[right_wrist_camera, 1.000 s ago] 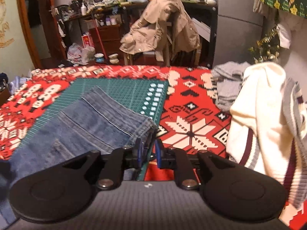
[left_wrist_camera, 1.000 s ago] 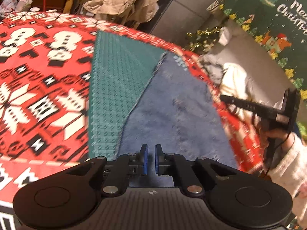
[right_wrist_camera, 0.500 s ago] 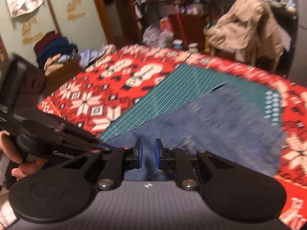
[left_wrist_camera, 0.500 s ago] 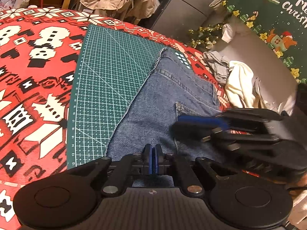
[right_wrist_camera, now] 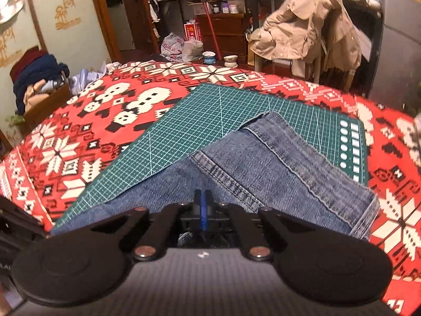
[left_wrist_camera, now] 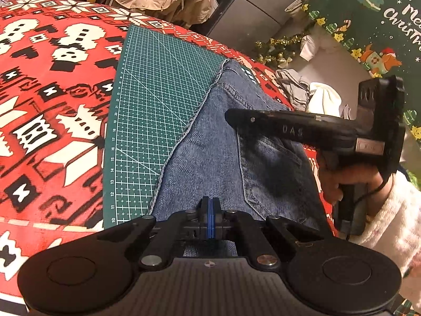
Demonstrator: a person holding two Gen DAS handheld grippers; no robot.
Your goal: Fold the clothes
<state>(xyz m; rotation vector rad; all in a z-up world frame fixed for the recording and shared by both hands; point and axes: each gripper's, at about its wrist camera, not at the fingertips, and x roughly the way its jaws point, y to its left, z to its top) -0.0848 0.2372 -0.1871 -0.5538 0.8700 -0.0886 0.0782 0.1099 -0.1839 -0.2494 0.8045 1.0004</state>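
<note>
Folded jeans point(left_wrist_camera: 226, 142) spread across the centre of both views, over a green cutting mat point(left_wrist_camera: 158, 100) on the red-patterned desk point(left_wrist_camera: 52, 84). Left tongs point(left_wrist_camera: 209, 210) clenched low in frame above the denim, nothing visibly pinched. Right tongs point(right_wrist_camera: 202, 208) just snapped together, pads meeting over the jeans' near edge; cloth between them not discernible.

Both cams are wrist fisheyes, pitched down along their closed fingers, close above the jeans point(left_wrist_camera: 226, 142) on the green cutting mat point(left_wrist_camera: 158, 100). Left view faces the Christmas banner point(left_wrist_camera: 373, 21) at upper right, right gripper point(left_wrist_camera: 229, 114) mid-right. Right view faces the cluttered desk; both share jeans, mat, red tablecloth point(right_wrist_camera: 79, 131), beige coat point(right_wrist_camera: 302, 26).
</note>
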